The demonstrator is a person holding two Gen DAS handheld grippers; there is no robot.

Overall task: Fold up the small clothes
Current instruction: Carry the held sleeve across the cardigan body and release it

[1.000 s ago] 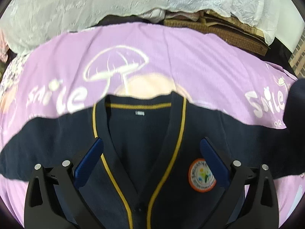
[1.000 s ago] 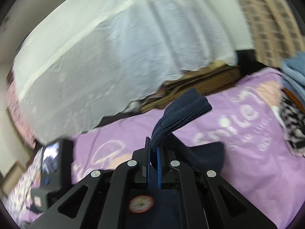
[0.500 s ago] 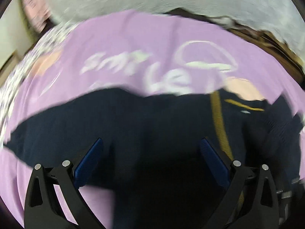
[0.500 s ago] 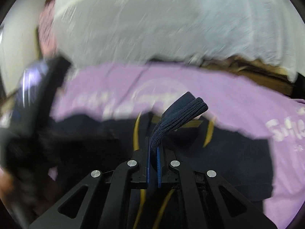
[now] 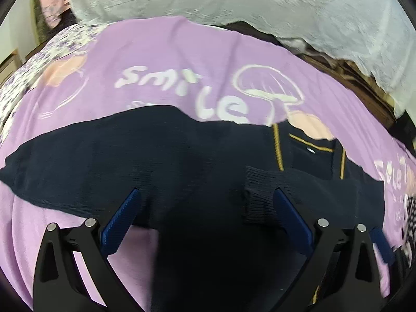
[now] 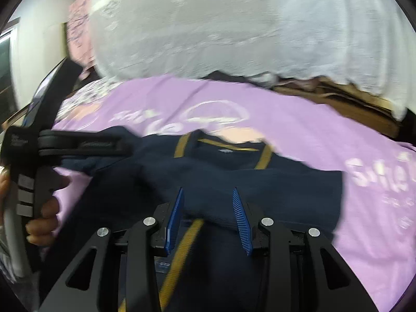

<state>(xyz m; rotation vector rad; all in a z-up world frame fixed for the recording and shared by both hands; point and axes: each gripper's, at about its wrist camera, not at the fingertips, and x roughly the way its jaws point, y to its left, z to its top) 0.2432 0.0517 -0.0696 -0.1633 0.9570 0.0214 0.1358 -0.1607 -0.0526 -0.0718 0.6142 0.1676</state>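
Left wrist view: a small navy knitted cardigan with yellow piping is seen spread face up on a lilac bedsheet printed with "smile" lettering and a mushroom outline. One sleeve with a ribbed cuff is laid across the chest, which is judged to be the first fold toward the middle, while the other sleeve is stretched flat outward so that it can be taken next. The left tongs are held wide apart above the body of the garment, gripping nothing.

In the right wrist view the right tongs are parted over the folded sleeve, with cloth lying between the blue pads but not pinched; the release is judged to be deliberate, so the sleeve rests where it was laid. The left hand and its black handle are seen at the side, over the unfolded sleeve.

A white lace curtain hangs behind the bed, above brown boards. A floral fabric and a dotted item lie at the sheet's edges, well apart from the cardigan; nothing is seen blocking the next fold.
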